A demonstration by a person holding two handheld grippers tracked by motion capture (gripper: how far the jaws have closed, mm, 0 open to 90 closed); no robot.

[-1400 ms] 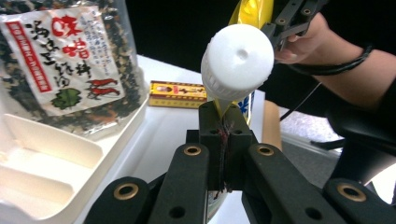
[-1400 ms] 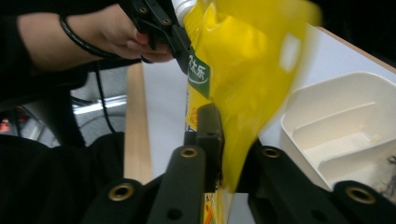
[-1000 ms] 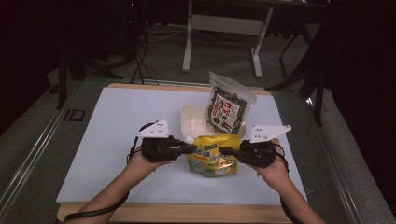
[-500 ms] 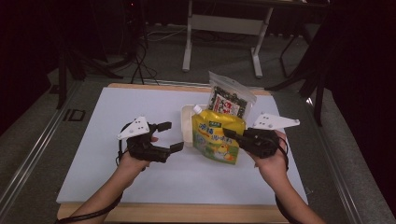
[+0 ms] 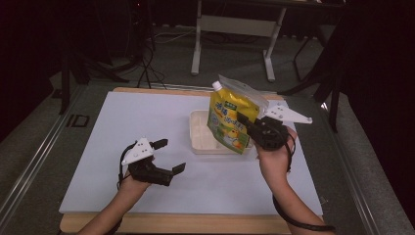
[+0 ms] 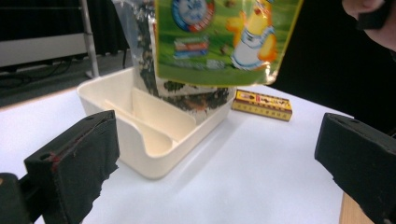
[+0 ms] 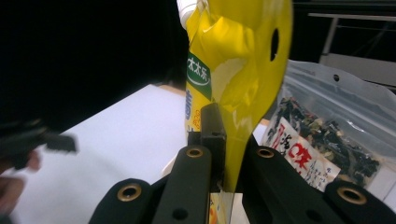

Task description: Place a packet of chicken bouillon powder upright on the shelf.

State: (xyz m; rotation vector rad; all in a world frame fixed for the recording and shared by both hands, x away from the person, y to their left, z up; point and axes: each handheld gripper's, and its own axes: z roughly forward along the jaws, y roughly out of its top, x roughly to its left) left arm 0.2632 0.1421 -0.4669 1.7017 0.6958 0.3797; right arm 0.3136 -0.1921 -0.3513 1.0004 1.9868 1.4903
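High view: the right gripper (image 5: pixel 247 123) has its jaws clamped on the edge of the yellow pouch (image 5: pixel 229 120), which hangs upright just above the white tray (image 5: pixel 196 142). To seat it well, lower it straight into the free compartment beside the seaweed bag (image 6: pixel 187 93), probably the nearer of the 2, and let go only once its base rests. The right forearm rises steeply beside the tray. The left gripper (image 5: pixel 169 155), low on the worktop (image 5: pixel 122 117) left of the tray, has just been opening its jaws; nothing sits between them.

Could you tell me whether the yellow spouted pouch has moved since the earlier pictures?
Yes. The yellow spouted plastic pouch, clamped in the right tongs, has risen from lying flat on the table in front of the white divided plastic tray to hanging upright over it.
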